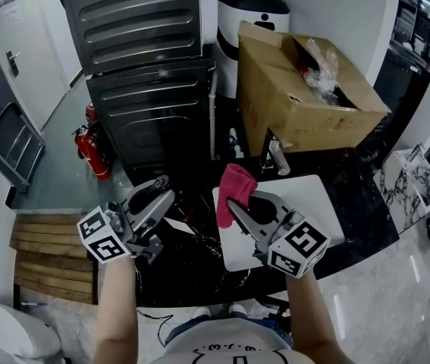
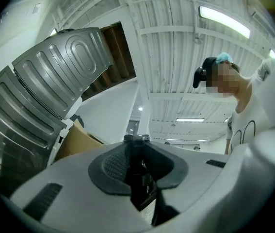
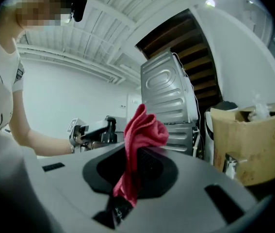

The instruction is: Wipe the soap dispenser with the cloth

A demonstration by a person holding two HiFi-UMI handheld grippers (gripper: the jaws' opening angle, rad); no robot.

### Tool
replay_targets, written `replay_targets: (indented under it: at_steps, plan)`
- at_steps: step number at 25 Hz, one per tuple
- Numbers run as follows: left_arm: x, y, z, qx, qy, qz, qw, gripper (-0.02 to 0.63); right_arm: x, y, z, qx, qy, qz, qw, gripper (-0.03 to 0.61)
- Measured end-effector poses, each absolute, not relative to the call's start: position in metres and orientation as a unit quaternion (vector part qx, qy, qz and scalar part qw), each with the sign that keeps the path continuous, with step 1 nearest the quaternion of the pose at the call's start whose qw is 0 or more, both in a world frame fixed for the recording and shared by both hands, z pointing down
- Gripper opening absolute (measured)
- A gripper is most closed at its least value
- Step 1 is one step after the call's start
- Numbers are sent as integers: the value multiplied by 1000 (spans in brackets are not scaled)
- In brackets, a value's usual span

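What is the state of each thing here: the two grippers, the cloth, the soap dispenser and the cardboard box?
left gripper, shut on the soap dispenser.
soap dispenser, gripped at its dark pump, not touched by the cloth.
right gripper, shut on the cloth.
cloth, bunched, sticking out past the jaws.
cardboard box, open at the top, clear plastic inside.

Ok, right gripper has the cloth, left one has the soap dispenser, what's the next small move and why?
Probably swing the right gripper leftward until the cloth touches the soap dispenser. The left gripper is shut on the dispenser, the cloth is pinched between the right jaws, and a gap separates them, so no wiping contact exists yet.
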State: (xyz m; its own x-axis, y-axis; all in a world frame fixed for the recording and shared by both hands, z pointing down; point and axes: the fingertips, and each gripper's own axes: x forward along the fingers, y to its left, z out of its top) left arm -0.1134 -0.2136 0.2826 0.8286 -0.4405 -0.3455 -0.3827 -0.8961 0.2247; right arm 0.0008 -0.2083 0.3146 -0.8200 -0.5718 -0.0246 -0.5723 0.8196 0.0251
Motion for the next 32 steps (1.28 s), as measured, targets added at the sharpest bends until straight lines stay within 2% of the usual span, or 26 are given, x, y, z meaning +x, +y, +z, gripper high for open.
replay_targets:
  at_steps: [4, 10, 17, 25, 28, 32]
  plan:
    - [-109, -213, 284, 957, -207, -189, 71, 92, -23, -207, 286, -254, 966, 24, 32, 54]
    - [-103, -214, 287, 958, -213, -182, 67, 93, -52, -205, 295, -232, 971, 50, -9, 54]
    - [-113, -213, 279, 951, -223, -207, 62, 92, -39, -193, 337, -229, 973, 6, -28, 54]
    - [-107, -209, 286, 958, -216, -181, 50, 92, -30, -185, 378, -233, 970, -33, -65, 54]
    - [-104, -196, 284, 966, -185, -178, 38, 92, -16, -188, 381, -237, 968, -37, -76, 54]
    - [-105, -174, 278, 976, -110, -187, 34, 92, -6, -191, 361, -210, 975, -37, -56, 54]
